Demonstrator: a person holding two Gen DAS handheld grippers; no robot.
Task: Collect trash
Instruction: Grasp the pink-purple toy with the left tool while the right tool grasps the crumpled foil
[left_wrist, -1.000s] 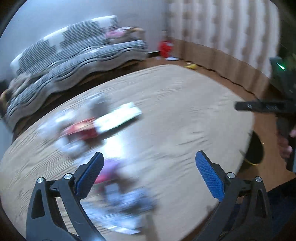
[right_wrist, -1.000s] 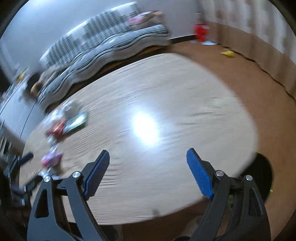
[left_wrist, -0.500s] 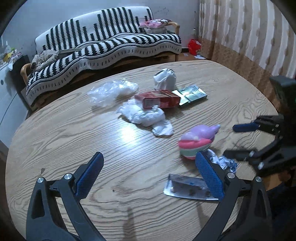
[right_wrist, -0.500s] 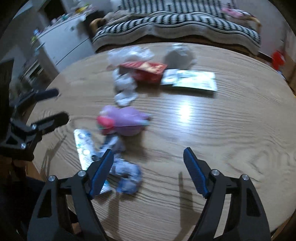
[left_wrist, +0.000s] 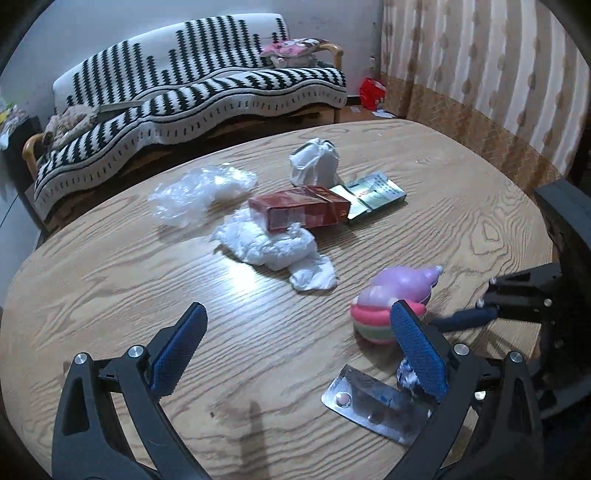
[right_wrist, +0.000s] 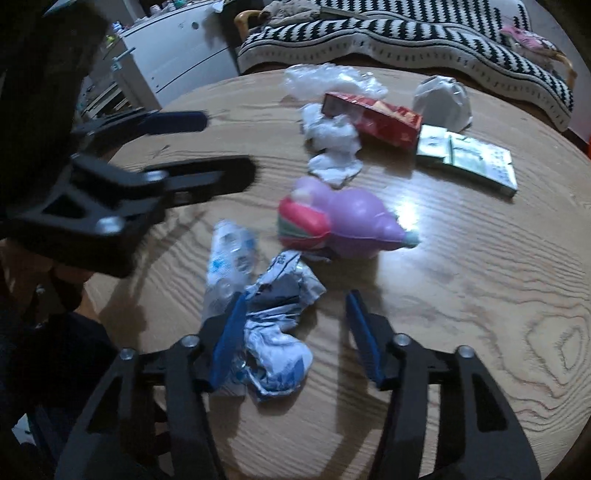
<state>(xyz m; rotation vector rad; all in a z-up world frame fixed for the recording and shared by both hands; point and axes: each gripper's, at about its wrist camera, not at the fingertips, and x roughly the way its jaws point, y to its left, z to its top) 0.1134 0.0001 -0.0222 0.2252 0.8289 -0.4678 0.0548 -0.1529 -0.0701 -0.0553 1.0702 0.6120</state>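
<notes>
Trash lies on a round wooden table (left_wrist: 110, 280): a clear plastic bag (left_wrist: 199, 192), a crumpled white tissue (left_wrist: 273, 247), a red box (left_wrist: 299, 210), a green-white packet (left_wrist: 373, 192), a white wad (left_wrist: 314, 166), a pink-purple toy (left_wrist: 395, 299) and a silver blister pack (left_wrist: 376, 406). My left gripper (left_wrist: 295, 350) is open above the table's near part. My right gripper (right_wrist: 295, 336) is open around a crumpled blue-white wrapper (right_wrist: 277, 325) near the table edge. The blister pack (right_wrist: 229, 258) lies left of it. The toy (right_wrist: 340, 218) is just beyond.
A black-and-white striped sofa (left_wrist: 192, 88) stands behind the table. Curtains (left_wrist: 480, 62) hang at the right. A white cabinet (right_wrist: 173, 55) stands at the far left in the right wrist view. The left gripper (right_wrist: 155, 155) shows at the left there.
Both cameras swung from the bare right part of the table to the trash. The right gripper has come down around the crumpled wrapper and its jaws have narrowed. The left gripper stays open.
</notes>
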